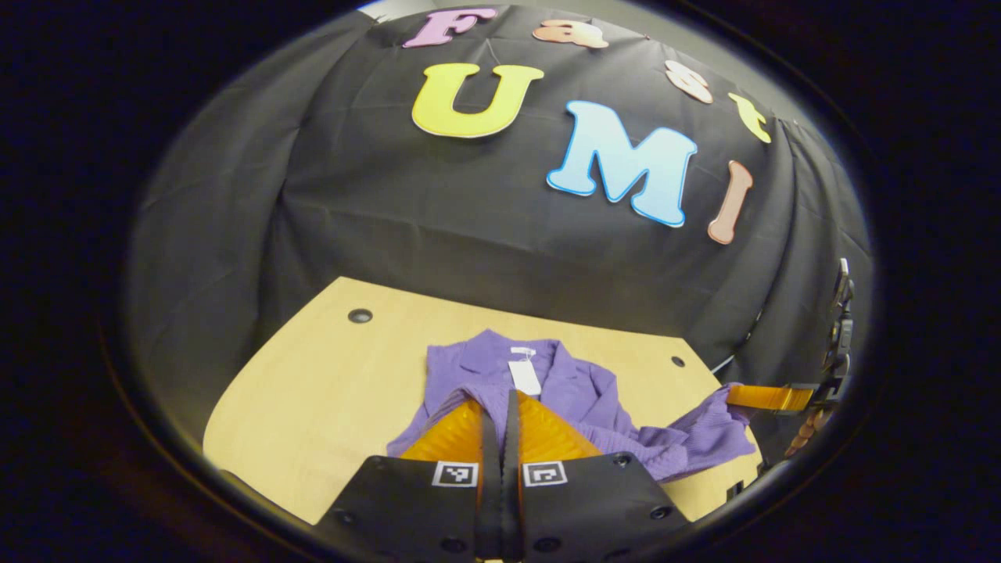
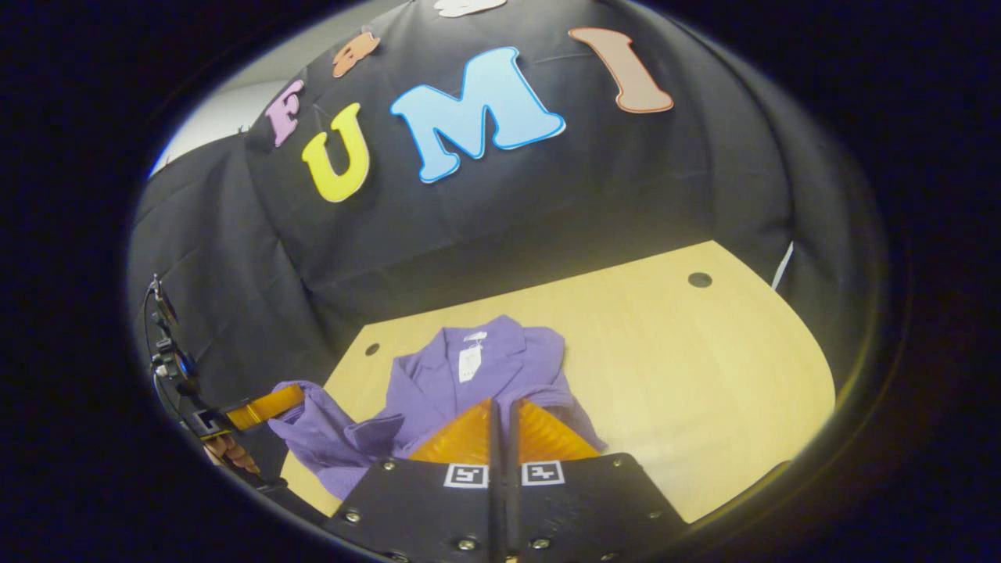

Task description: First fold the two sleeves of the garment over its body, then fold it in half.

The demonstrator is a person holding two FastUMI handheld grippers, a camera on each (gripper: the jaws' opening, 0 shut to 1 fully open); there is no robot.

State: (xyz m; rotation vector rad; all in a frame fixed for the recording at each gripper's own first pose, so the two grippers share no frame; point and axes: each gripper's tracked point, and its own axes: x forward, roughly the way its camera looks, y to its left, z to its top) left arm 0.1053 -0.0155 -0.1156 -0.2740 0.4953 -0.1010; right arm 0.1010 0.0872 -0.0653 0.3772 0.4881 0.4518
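Garment [image 1: 547,391] flat on table [image 1: 313,391], near back wall. Tag [image 1: 524,377] on top of garment, at collar. Left gripper [image 1: 500,414] over near edge. Right gripper [image 2: 500,422] likewise, beside it.

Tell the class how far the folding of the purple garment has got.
Done: nothing folded yet; the purple ribbed-knit garment lies open on the pale wooden table. In hand: the left gripper pinches one lifted sleeve, the right gripper the other sleeve. Left: laying both sleeves over the body, then folding in half.
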